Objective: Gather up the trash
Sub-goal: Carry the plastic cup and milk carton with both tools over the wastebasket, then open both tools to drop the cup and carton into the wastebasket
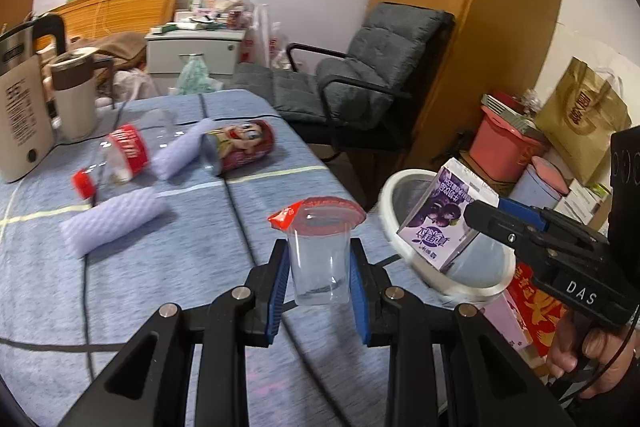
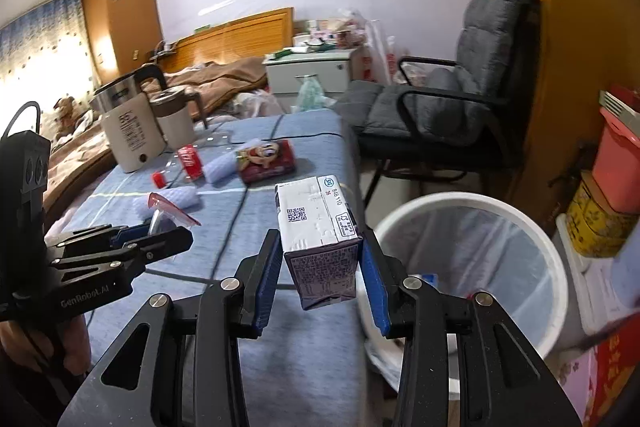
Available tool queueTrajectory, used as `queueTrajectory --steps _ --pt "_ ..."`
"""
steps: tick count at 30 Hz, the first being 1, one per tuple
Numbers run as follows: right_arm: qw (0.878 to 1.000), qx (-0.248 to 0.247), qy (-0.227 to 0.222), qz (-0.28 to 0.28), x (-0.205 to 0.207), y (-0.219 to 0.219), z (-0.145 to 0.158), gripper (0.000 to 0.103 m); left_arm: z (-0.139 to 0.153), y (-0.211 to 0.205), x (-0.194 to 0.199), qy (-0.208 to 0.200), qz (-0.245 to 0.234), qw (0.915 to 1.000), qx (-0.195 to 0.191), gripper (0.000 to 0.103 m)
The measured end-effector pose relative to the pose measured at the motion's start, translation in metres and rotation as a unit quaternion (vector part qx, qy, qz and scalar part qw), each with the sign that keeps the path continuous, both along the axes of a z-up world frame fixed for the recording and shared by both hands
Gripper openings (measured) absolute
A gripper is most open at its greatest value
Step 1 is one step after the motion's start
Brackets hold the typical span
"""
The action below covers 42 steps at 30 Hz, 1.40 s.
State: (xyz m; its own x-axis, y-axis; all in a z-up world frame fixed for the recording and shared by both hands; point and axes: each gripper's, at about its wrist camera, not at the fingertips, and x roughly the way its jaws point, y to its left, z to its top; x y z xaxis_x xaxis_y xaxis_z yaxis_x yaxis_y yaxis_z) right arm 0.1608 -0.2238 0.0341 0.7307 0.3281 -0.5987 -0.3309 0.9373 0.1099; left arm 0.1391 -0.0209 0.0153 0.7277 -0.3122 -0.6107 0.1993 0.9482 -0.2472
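My left gripper (image 1: 319, 273) is shut on a clear plastic cup (image 1: 318, 259) with a peeled red foil lid, held above the blue tablecloth (image 1: 168, 291). My right gripper (image 2: 322, 267) is shut on a purple and white drink carton (image 2: 320, 239), held over the table's right edge beside the white trash bin (image 2: 472, 267). In the left wrist view the carton (image 1: 440, 219) shows in front of the bin (image 1: 400, 227). The left gripper (image 2: 160, 235) with the cup appears at the left of the right wrist view.
On the table lie a clear bottle with a red label (image 1: 120, 159), a red snack can (image 1: 244, 147), two white foam rolls (image 1: 112, 223) and two kettles (image 1: 24, 107). A grey armchair (image 1: 368, 75) stands behind. Boxes, a pink bucket (image 1: 504, 147) and a paper bag crowd the floor at right.
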Motion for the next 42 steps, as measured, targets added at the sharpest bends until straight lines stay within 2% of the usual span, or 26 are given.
queueTrajectory --steps 18,32,39,41,42 --pt "0.995 0.010 0.021 -0.098 0.002 -0.088 -0.015 0.040 -0.003 -0.084 0.035 0.002 -0.092 0.9958 -0.002 0.030" --pt "0.990 0.012 0.049 -0.132 0.012 -0.118 -0.037 0.040 -0.026 -0.139 0.057 0.030 -0.156 0.9873 0.005 0.030" --pt "0.987 0.013 0.068 -0.142 0.018 -0.128 -0.049 0.041 -0.035 -0.151 0.065 0.040 -0.171 0.9845 0.006 0.031" --pt "0.987 0.015 0.071 -0.144 0.018 -0.129 -0.051 0.041 -0.036 -0.153 0.068 0.043 -0.168 0.9848 0.009 0.037" --pt "0.987 0.016 0.071 -0.145 0.018 -0.130 -0.051 0.042 -0.037 -0.152 0.068 0.044 -0.169 0.9846 0.007 0.047"
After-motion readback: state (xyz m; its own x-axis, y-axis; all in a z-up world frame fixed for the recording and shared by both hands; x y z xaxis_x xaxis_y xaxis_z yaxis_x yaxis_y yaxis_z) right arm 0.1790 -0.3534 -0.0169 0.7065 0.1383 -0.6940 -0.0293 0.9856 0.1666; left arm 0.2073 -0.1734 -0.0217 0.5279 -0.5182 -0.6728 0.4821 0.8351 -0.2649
